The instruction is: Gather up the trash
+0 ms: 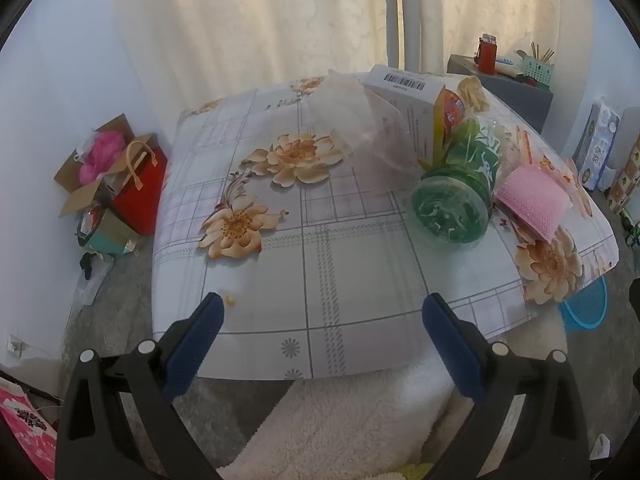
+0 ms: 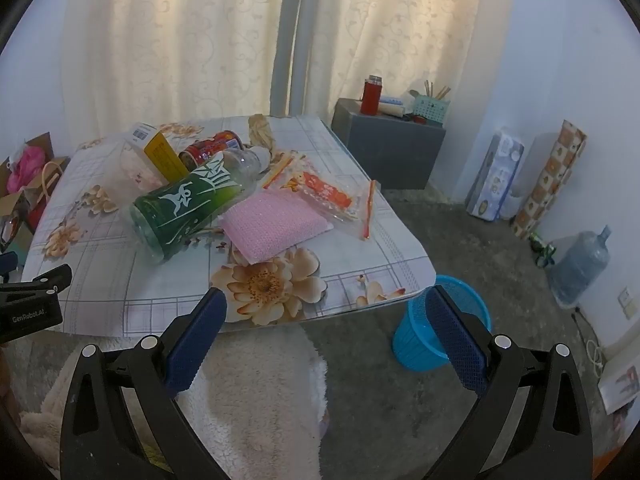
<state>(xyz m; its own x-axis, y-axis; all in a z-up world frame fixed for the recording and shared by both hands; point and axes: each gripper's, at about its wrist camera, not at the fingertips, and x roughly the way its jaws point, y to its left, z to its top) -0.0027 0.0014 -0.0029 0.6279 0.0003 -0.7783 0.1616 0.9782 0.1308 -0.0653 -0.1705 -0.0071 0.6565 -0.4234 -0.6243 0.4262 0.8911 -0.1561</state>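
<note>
A lived-in home room, prob. a bedroom or sitting rm: cream patterned curtains (image 2: 180, 40) cover the far wall, and a low table w/ a floral plastic cloth (image 1: 320, 280) stands on grey carpet (image 2: 460, 240). Household clutter lines the walls, i.e. a grey cabinet (image 2: 388, 152) w/ a red flask (image 2: 371, 96) and chopstick holder (image 2: 430, 108), a pack of toilet rolls (image 2: 496, 176), a big water jug (image 2: 580, 268), a cardboard box (image 1: 92, 184) and a red bag (image 1: 140, 196). A blue wastebasket (image 2: 420, 344) sits by the table.
</note>
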